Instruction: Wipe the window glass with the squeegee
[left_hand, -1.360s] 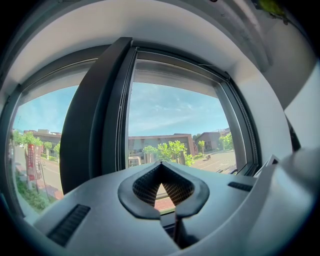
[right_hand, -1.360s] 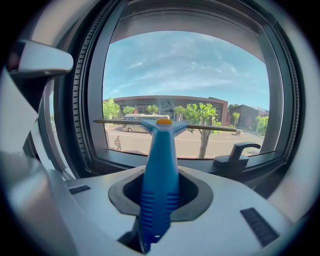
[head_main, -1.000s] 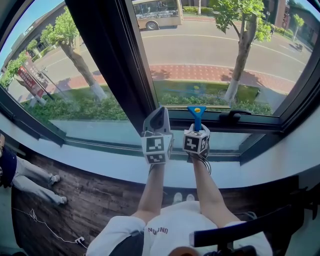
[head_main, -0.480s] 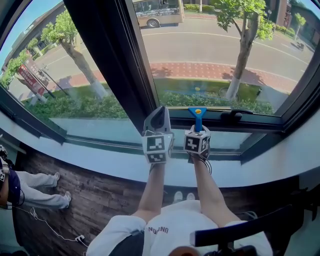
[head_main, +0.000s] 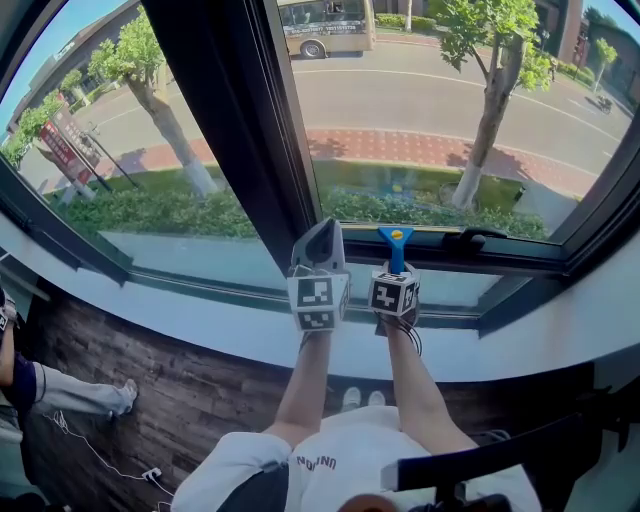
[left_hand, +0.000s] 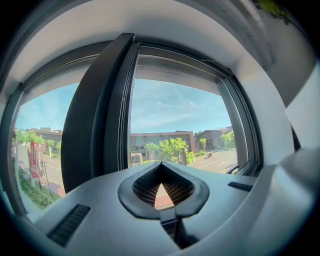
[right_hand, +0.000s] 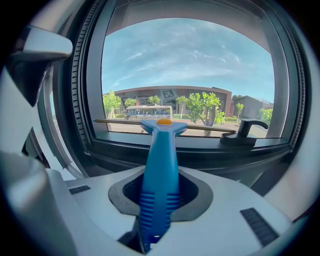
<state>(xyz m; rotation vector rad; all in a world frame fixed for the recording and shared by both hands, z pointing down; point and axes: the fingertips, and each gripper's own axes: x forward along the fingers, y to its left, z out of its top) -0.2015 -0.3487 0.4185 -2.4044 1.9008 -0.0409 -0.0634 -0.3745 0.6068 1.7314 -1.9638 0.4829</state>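
The blue squeegee (head_main: 395, 243) with an orange dot points at the bottom edge of the right window glass (head_main: 440, 110). My right gripper (head_main: 394, 272) is shut on its ribbed handle (right_hand: 159, 200). In the right gripper view its thin blade (right_hand: 120, 121) lies level just above the lower frame, close to the glass; I cannot tell if it touches. My left gripper (head_main: 321, 238) is beside it on the left, in front of the dark mullion (head_main: 225, 120), and is shut with nothing in it (left_hand: 161, 167).
A black window handle (head_main: 470, 238) sits on the lower frame right of the squeegee (right_hand: 244, 133). A white sill (head_main: 200, 305) runs below the windows. A person's legs (head_main: 60, 395) show on the wooden floor at the far left. A dark chair back (head_main: 480, 460) is at the bottom right.
Both grippers keep nearly the same pose at the lower frame. The head view has shifted slightly, and the person's legs on the floor have moved further left.
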